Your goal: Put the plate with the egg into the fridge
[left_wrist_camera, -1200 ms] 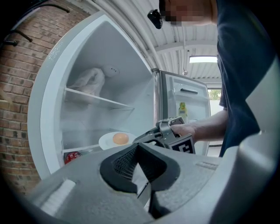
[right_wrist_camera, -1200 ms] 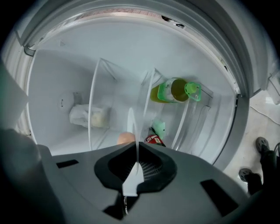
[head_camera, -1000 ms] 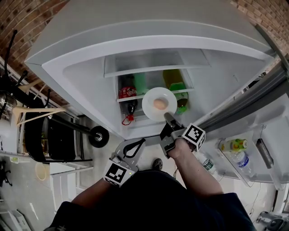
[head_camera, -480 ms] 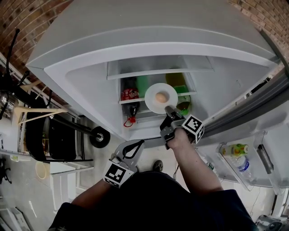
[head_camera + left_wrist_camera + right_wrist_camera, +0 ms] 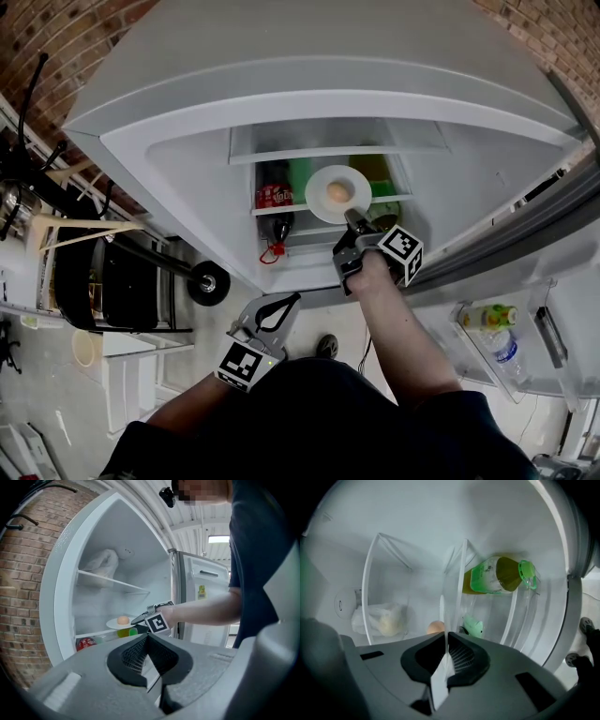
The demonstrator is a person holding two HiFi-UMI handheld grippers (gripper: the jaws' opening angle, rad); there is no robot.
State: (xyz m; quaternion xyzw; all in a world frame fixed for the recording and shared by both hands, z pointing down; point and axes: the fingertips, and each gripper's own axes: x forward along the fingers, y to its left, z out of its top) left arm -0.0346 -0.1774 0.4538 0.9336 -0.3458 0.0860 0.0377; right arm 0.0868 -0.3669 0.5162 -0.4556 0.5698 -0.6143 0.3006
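A white plate [image 5: 323,199] with a brown egg [image 5: 338,192] on it is held level inside the open fridge [image 5: 187,178], above the shelf with the bottles. My right gripper [image 5: 351,218] is shut on the plate's near rim. The right gripper view shows the plate [image 5: 442,613] edge-on between the jaws of the right gripper [image 5: 446,645], with the egg [image 5: 436,627] just behind. The left gripper view shows the plate [image 5: 112,624] and egg [image 5: 123,619] over the glass shelf. Low by the person's body, my left gripper [image 5: 285,303] is shut with nothing in it [image 5: 148,638].
A red cola bottle [image 5: 273,197] and a green bottle [image 5: 380,192] lie under the plate. A white bag [image 5: 104,560] sits on the upper shelf. The door shelf [image 5: 487,323] at the right holds bottles. A rack and a wheel [image 5: 208,281] stand left of the fridge.
My right gripper has carried the plate with the egg further into the fridge, over the shelf. My left gripper has hardly moved.
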